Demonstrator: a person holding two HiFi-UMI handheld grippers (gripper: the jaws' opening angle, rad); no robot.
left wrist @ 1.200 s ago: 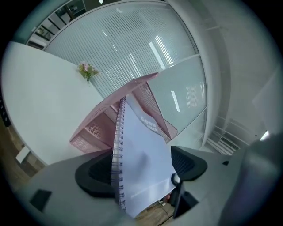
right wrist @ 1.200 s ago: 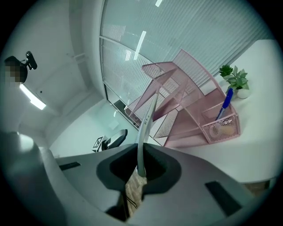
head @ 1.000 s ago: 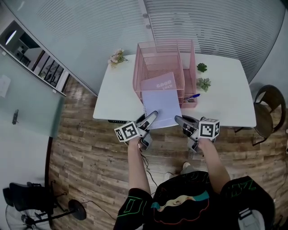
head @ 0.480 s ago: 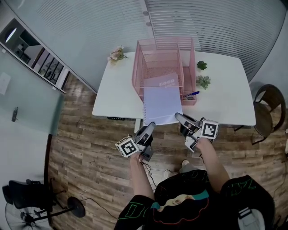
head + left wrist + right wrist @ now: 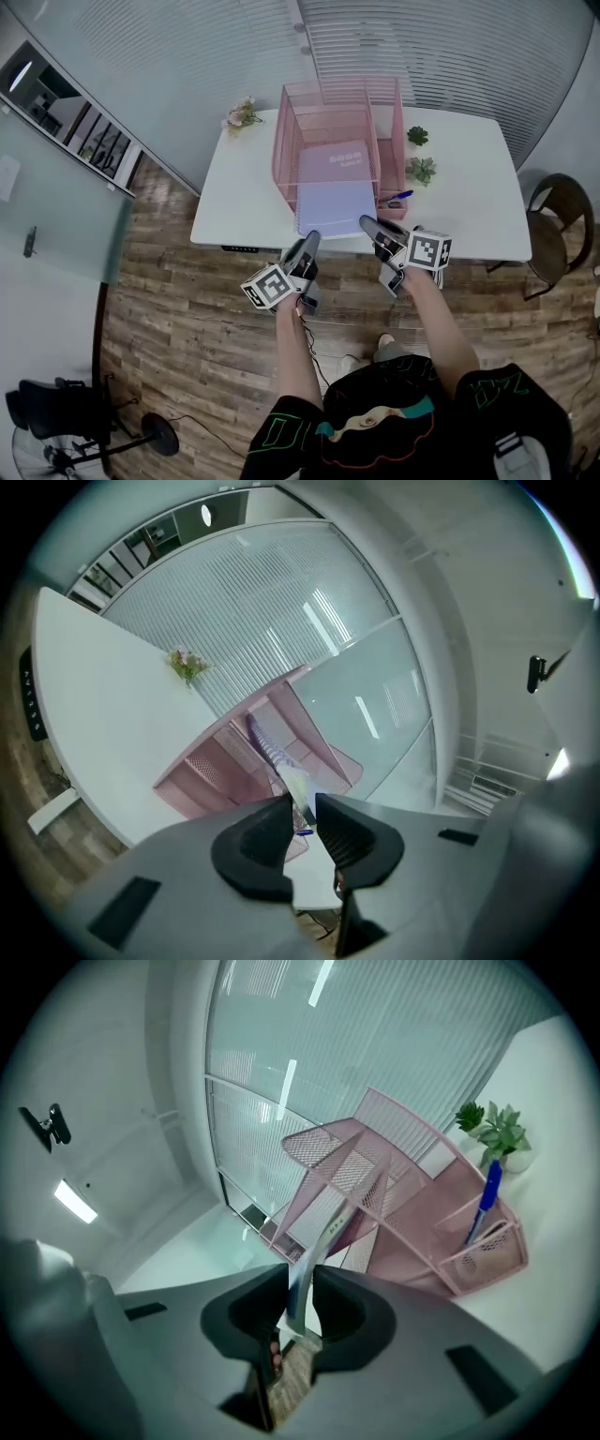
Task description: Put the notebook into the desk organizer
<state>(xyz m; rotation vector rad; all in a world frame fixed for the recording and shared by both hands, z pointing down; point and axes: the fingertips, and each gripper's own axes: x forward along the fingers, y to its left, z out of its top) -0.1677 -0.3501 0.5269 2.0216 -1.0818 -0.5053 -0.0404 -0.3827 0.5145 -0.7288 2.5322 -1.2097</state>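
Note:
A lavender spiral notebook (image 5: 336,208) lies flat on the white desk (image 5: 234,197), its far end inside the pink wire desk organizer (image 5: 323,112). My left gripper (image 5: 311,236) is at the notebook's near left corner. Its jaws are closing, with the thin edge of the notebook (image 5: 292,782) between them and a slit still on each side. My right gripper (image 5: 367,225) is at the near right corner. Its jaws are opening, and the notebook's edge (image 5: 314,1260) stands loose between them. A purple book (image 5: 337,161) leans inside the organizer behind the notebook.
A blue pen (image 5: 401,198) stands in the organizer's small right cup. Two little green plants (image 5: 422,171) sit to its right and a flower sprig (image 5: 242,116) at the desk's back left. A dark chair (image 5: 553,225) stands to the right of the desk, with wood floor below.
The notebook has slid farther into the organizer. My left gripper drew back below the desk edge, then returned to the notebook's near corner with its jaws much narrower. The right gripper followed the notebook forward.

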